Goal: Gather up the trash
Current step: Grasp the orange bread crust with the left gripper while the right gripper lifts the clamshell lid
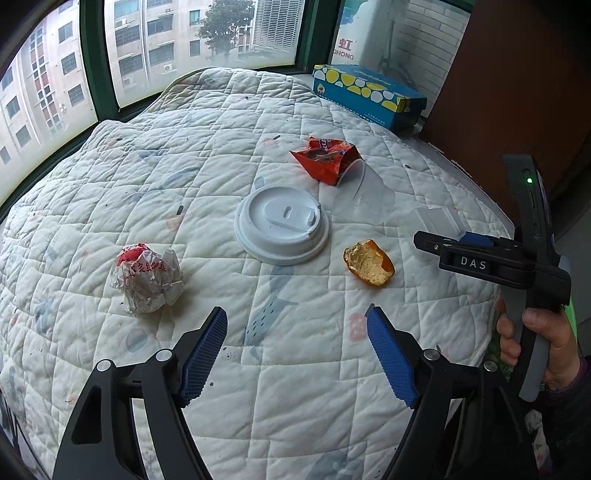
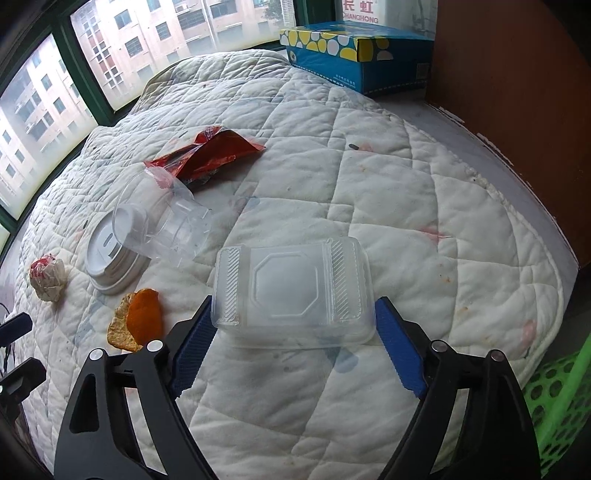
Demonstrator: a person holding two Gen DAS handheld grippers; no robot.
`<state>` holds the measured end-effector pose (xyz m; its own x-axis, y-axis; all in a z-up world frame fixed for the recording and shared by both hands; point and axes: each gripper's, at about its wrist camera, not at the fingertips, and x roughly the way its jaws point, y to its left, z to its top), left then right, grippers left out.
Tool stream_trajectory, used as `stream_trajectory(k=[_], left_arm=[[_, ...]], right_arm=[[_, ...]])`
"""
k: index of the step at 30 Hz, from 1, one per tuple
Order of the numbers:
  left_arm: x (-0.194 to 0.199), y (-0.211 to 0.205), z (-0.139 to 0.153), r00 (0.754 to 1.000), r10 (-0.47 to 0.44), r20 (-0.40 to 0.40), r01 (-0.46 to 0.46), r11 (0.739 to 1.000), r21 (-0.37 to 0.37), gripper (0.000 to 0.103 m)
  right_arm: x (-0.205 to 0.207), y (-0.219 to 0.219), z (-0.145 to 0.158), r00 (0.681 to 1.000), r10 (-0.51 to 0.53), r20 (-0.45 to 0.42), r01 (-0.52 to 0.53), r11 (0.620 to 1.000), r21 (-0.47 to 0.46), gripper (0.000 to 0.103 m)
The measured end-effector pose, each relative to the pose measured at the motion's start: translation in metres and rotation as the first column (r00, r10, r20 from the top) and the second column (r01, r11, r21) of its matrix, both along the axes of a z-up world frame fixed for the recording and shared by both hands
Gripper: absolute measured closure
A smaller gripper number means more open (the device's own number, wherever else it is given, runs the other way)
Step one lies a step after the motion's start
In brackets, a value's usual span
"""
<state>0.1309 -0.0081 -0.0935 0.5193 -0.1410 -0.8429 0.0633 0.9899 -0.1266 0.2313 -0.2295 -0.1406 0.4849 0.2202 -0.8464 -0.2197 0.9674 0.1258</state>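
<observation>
Much trash on quilted cover (image 1: 295, 369)

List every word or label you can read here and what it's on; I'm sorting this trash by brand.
"DAS": on the right gripper, seen from the left wrist view.
"CHANGHONG", under two Chinese characters: on a white box at the window.
Red Chinese characters on the crumpled paper wrapper: not legible.
Print on the red snack wrapper and blue tissue box: too small or blurred.
</observation>
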Motion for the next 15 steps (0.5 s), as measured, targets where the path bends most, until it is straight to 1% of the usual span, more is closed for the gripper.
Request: stream_trajectory(k=[2,8,11,15], left_arm=[[0.004,-0.005,-0.001,1.0,-0.008,0.0,0.008,1.0,-0.002,0.028],[0.018,-0.025,-0.006,0.999,-0.036,-0.009,0.035,0.999,-0.041,0.028],[0.028,-0.035,-0.013,0.999,-0.031,-0.027,0.029,0.998,-0.061,0.028],[0.044,-0.046,-0.022,0.999,-0.009,-0.051,0.006,0.998,-0.055,0.028]], right_arm=[[-0.005,-0.005,0.006,1.0,-0.001,0.015,0.001,1.0,-0.002,0.02],[-0.026,-0.029,0.029,0.998,-0.03,0.052,0.029,0.999,0.02,0.02],[-0.037,-0.041,0.04,0.996,-0.047,0.069,0.045,0.999,0.026,0.02],[-0.054,-0.057,0.054,0.993,-0.062,0.104,0.059,0.998,0.027,0.02]])
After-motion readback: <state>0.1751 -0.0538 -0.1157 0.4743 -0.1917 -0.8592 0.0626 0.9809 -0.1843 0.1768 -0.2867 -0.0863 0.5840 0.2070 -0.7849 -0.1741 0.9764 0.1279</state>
